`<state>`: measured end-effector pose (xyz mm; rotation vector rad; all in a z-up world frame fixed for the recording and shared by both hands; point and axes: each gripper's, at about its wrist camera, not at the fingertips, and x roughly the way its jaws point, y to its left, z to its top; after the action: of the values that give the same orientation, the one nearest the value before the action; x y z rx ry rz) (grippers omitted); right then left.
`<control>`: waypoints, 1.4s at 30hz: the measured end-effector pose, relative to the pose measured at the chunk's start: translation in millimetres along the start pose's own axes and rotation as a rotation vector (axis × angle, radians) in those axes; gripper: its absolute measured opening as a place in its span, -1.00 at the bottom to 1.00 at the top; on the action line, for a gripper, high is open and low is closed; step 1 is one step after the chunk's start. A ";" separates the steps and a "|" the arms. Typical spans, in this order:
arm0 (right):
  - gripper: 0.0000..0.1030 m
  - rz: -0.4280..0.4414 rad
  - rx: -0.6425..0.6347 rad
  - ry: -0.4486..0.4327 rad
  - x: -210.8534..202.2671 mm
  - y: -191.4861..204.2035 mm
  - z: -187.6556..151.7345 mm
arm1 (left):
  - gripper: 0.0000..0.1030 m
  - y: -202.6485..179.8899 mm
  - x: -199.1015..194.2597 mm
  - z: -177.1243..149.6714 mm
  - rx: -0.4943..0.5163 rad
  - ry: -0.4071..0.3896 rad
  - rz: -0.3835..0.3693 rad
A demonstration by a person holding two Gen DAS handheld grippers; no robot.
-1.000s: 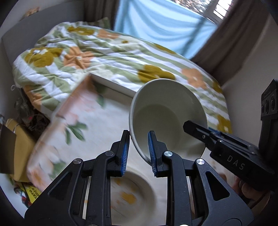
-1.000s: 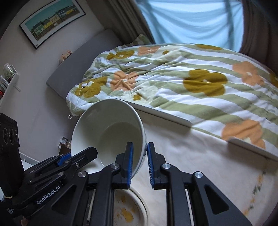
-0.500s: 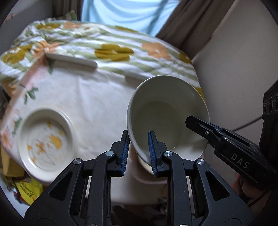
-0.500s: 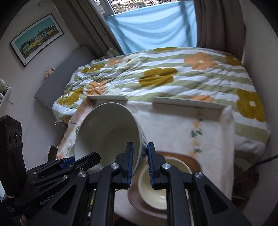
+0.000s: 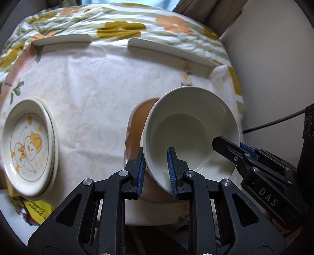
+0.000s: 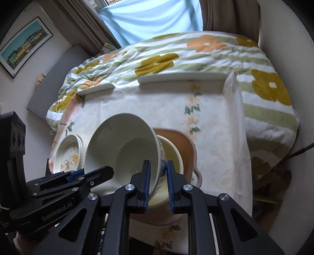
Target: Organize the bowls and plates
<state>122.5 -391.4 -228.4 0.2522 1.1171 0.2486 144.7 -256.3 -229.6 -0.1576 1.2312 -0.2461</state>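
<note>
Left gripper (image 5: 157, 166) and right gripper (image 6: 158, 177) both clamped on cream bowl (image 5: 191, 133) rim, tilted above brown plate (image 6: 180, 140). Readable: "GenRobot.AI", "DAS". At nine o'clock, duck-print plates (image 5: 29, 145) on tablecloth (image 5: 102, 82).

Tablecloth (image 5: 94, 94), cream with floral border, covers the table. Floral quilt (image 6: 161, 60) lies beyond it at 12 o'clock, blue curtain (image 6: 149, 17) above that. Framed picture (image 6: 23, 45) on the wall at 10 o'clock; black cable (image 5: 274, 121) at 3 o'clock.
</note>
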 end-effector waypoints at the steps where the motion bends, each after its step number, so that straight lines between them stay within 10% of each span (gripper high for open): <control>1: -0.72 -0.003 0.002 0.007 4.2 -1.9 -1.4 | -0.63 -2.8 3.6 0.5 0.017 0.001 0.019; 19: -0.72 -0.052 -0.033 0.011 13.0 -6.6 -13.4 | -0.63 -25.7 18.7 -3.4 0.178 -0.039 0.209; 42: -0.71 -0.048 -0.023 -0.059 -20.0 -4.8 -7.8 | -0.47 -16.3 -23.1 -2.4 0.138 -0.145 0.204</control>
<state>107.4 -401.8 -216.2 0.2104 1.0601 0.2104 133.7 -265.7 -205.2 0.0688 1.0735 -0.1389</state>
